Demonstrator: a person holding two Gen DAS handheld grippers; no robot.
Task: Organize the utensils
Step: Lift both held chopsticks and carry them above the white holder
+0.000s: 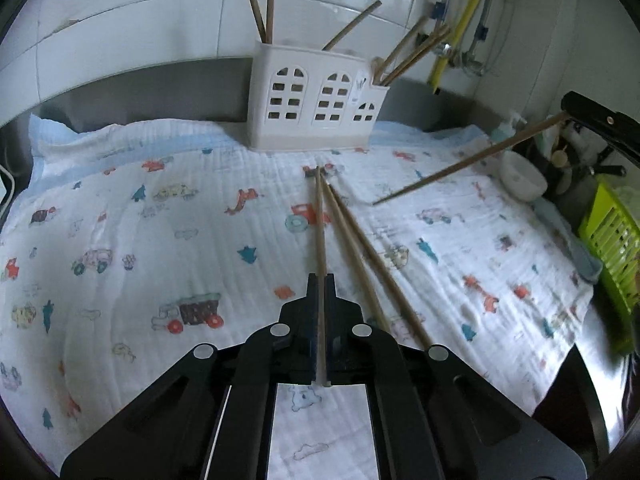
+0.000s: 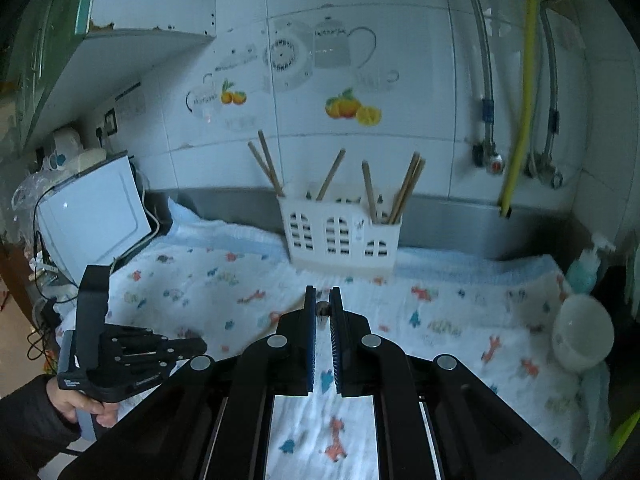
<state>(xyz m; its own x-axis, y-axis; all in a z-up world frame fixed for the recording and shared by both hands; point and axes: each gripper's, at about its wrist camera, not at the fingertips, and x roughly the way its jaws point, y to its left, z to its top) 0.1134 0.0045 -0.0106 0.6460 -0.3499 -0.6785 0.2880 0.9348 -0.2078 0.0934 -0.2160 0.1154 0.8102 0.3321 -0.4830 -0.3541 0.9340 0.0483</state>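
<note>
Left gripper [image 1: 320, 280]: fingers closed on one wooden chopstick [image 1: 319, 220], which runs straight out between them, its far tip over the cloth near the holder.
Right gripper [image 2: 323, 294]: fingers pinched on a second chopstick [image 1: 472, 160], seen end-on between the tips in its own view; from the left wrist view this stick slants down from the upper right, its tip just above the cloth.
Loose chopsticks [image 1: 360, 248]: two lie side by side on the cloth, just right of the held one, angled toward the left gripper.
Chopstick holder [image 1: 316, 108]: white plastic, with window-shaped cutouts, standing upright at the back edge of the cloth against the tiled wall; several chopsticks already stand in its compartments, leaning outward.
Cloth [image 1: 160, 220]: white, printed with small vehicles, spread over the table.
Bowl [image 2: 582, 336]: white, on the cloth's right edge.
Green basket [image 1: 612, 240]: far right, beside the cloth.
Person's hand [image 2: 76, 402]: grips the left gripper's handle, dark sleeve.
</note>
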